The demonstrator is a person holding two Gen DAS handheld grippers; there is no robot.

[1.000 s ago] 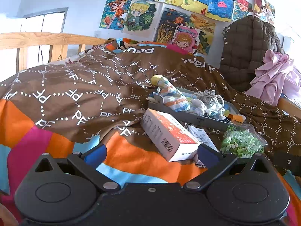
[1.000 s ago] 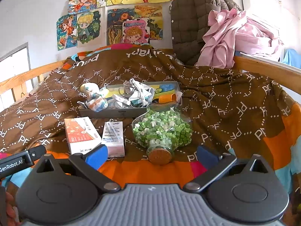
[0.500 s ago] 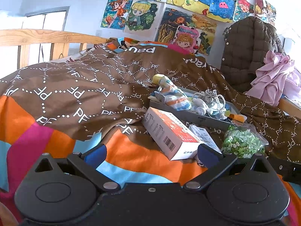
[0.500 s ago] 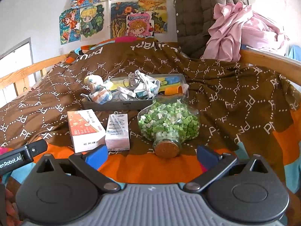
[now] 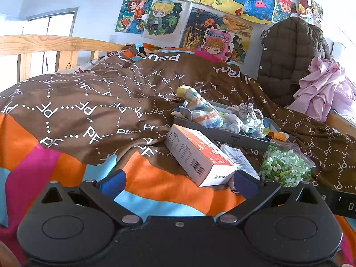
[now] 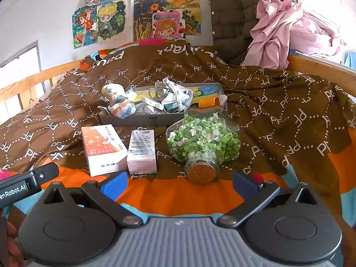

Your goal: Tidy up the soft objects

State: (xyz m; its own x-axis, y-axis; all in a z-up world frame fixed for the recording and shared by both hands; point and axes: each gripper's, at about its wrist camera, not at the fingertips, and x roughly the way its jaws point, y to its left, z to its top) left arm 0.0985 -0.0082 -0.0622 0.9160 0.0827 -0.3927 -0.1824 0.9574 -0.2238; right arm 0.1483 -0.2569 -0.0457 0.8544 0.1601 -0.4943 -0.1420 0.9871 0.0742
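A grey tray (image 6: 142, 118) (image 5: 235, 136) lies on the bed. It holds a striped sock roll (image 6: 121, 108) (image 5: 201, 111), a grey-white tangle of cloth and cord (image 6: 171, 94) (image 5: 244, 114) and other small soft pieces. In front of it lie an orange-white box (image 6: 101, 148) (image 5: 198, 153), a small pink-white box (image 6: 142, 151) (image 5: 239, 158) and a corked glass bottle of green paper stars (image 6: 202, 142) (image 5: 284, 165). My right gripper (image 6: 179, 183) is open, low in front of the bottle. My left gripper (image 5: 179, 183) is open near the orange-white box's front corner.
A brown patterned quilt (image 6: 278, 102) (image 5: 89, 102) with orange, blue and pink bands covers the bed. Wooden rails (image 5: 44, 42) (image 6: 320, 69) run along both sides. A brown padded coat (image 6: 233, 15) and pink clothing (image 6: 289, 33) hang at the back right.
Both grippers have moved forward toward the objects, which look larger and closer in both views. Both sets of jaws stay open.
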